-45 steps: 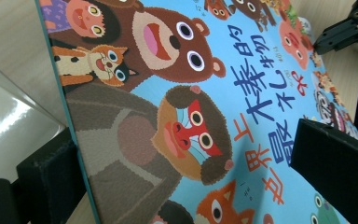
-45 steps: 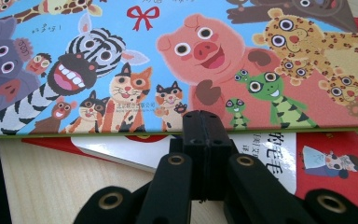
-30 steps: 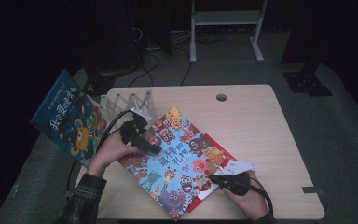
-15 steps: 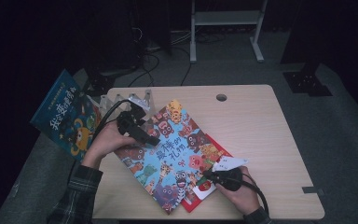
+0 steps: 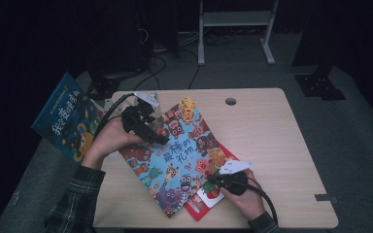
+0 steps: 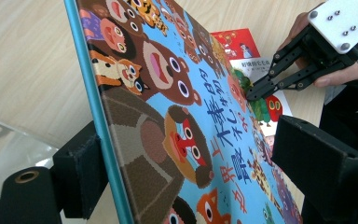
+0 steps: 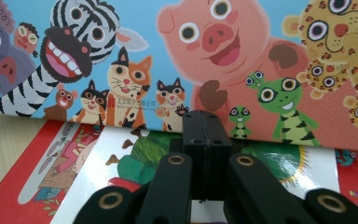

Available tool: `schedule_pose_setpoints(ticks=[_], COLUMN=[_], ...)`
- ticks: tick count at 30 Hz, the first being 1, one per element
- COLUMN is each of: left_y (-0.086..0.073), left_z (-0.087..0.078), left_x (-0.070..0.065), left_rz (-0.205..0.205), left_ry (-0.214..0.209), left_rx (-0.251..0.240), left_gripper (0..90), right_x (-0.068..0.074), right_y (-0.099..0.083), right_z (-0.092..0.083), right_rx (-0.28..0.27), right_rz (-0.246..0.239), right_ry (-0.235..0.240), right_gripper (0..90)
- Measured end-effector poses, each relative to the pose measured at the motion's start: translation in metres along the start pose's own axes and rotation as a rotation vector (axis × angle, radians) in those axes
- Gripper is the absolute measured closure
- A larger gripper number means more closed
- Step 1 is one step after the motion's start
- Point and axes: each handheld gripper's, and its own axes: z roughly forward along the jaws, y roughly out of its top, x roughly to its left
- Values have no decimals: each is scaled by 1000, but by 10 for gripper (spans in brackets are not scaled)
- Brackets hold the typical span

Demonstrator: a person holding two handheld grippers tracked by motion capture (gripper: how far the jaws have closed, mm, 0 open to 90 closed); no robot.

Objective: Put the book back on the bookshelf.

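Observation:
A blue picture book (image 5: 179, 155) with cartoon animals lies slanted across the table, its left edge raised. My left gripper (image 5: 158, 137) straddles that edge. In the left gripper view the book (image 6: 177, 116) leans on the left pad (image 6: 81, 172); the right pad (image 6: 317, 163) stands off its cover. The jaws have just been closing, with the book's edge between them. My right gripper (image 5: 210, 180) is shut, its tips (image 7: 206, 126) at the blue book's (image 7: 214, 56) lower edge, over a red and white book (image 7: 37, 177) underneath. It also appears across the cover (image 6: 254, 93).
Another blue book (image 5: 65, 121) sits at the table's left edge, partly past it. A clear plastic rack (image 5: 143, 99) stands behind my left hand. The wooden table (image 5: 281, 145) has a cable hole (image 5: 230, 101) near its back edge. A person's forearms enter from below.
My left hand has risen and drawn back, tipping the blue book's left edge up off the table. The right gripper has slid a little left along the book's lower edge.

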Motion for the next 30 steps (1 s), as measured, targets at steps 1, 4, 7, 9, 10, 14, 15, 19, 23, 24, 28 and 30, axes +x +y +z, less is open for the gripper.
schedule_pose_setpoints(ticks=[1,4,7,9,10,14,15,19,23,24,28,30], left_y=[1,6,10,13,13,14,14,17,18,18,19,21], left_z=[0,-3,-8,-10,-10,-13,-13,-6,-4,-5,-5,-5], left_x=[-2,-8,-13,-17,-17,-19,-20,-26,-24,-23,-21,-21], left_rz=[3,23,47,56,53,53,54,97,69,62,25,29], left_ry=[7,8,-3,13,23,27,13,-8,26,23,19,13], left_rx=[0,-10,-32,-27,-19,-17,-22,7,43,43,60,60], left_gripper=[151,168,222,258,276,328,348,443,508,530,574,591], right_x=[0,0,0,2,3,4,5,7,8,8,9,10], right_y=[0,0,0,1,2,4,4,6,6,6,6,6], right_z=[0,1,2,3,4,6,7,10,10,10,10,10], right_rx=[1,-3,-8,-12,-14,-15,-17,-12,-13,-12,-12,-7], right_rz=[-2,4,15,27,20,13,9,-5,-11,-12,-22,-23], right_ry=[-1,3,19,34,25,15,11,-7,-13,-14,-20,-22], right_gripper=[892,891,892,892,892,892,892,892,892,892,890,889])
